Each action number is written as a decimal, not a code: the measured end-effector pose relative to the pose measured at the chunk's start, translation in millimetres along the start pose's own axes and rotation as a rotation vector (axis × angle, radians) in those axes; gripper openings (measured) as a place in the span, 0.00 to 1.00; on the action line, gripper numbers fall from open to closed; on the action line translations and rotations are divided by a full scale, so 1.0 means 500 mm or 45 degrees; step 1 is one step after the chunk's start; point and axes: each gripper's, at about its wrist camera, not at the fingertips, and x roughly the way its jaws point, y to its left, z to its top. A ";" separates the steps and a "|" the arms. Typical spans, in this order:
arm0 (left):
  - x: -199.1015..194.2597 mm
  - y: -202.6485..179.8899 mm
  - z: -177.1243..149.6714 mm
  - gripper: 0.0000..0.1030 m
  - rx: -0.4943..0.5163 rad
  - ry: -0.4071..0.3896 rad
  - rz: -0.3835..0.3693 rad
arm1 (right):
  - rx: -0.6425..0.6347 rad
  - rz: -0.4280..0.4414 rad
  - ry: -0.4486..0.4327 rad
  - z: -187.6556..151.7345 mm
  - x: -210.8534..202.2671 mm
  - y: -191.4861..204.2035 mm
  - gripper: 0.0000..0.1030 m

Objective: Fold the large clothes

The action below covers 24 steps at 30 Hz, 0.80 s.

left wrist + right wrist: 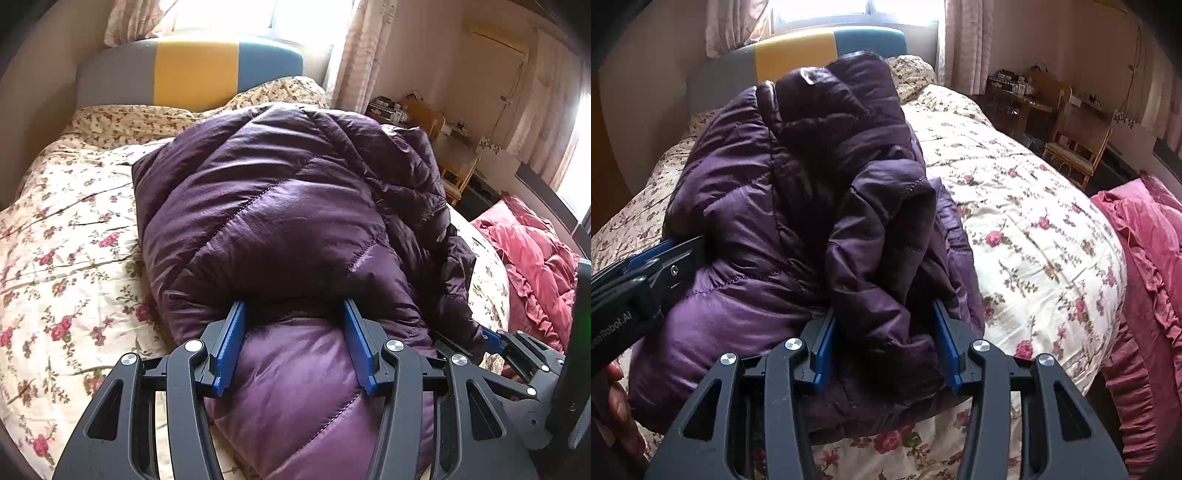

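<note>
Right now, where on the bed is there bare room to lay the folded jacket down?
Free: the floral duvet between the purple down jacket and the pink ruffled bedding, and the duvet strip left of the jacket. Crowded: the near edge, where both grippers hold the jacket.

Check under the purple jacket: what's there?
The purple jacket lies on the floral bedspread, which shows all around it. Anything beneath the jacket itself is covered.

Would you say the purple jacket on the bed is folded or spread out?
Folded: the jacket sits doubled into a thick bundle on the floral bedspread, not laid flat.
</note>
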 end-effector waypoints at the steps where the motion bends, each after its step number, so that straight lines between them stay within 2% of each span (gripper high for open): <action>1: -0.003 0.000 0.001 0.50 0.001 -0.003 0.003 | 0.003 0.002 -0.003 0.002 -0.004 0.000 0.44; 8: -0.026 0.001 0.010 0.50 0.000 -0.034 0.009 | -0.013 0.008 -0.073 0.023 -0.047 0.002 0.46; 11: -0.040 0.011 0.019 0.51 -0.017 -0.058 0.010 | -0.021 0.014 -0.112 0.033 -0.070 0.014 0.51; 15: -0.061 0.028 0.033 0.52 -0.052 -0.098 0.024 | -0.040 0.018 -0.162 0.055 -0.087 0.029 0.53; 16: -0.065 0.035 0.037 0.57 -0.063 -0.110 0.032 | -0.045 0.017 -0.171 0.062 -0.087 0.034 0.54; 24: -0.048 0.098 0.064 0.57 -0.156 -0.095 0.108 | -0.031 -0.008 -0.196 0.113 -0.048 0.043 0.59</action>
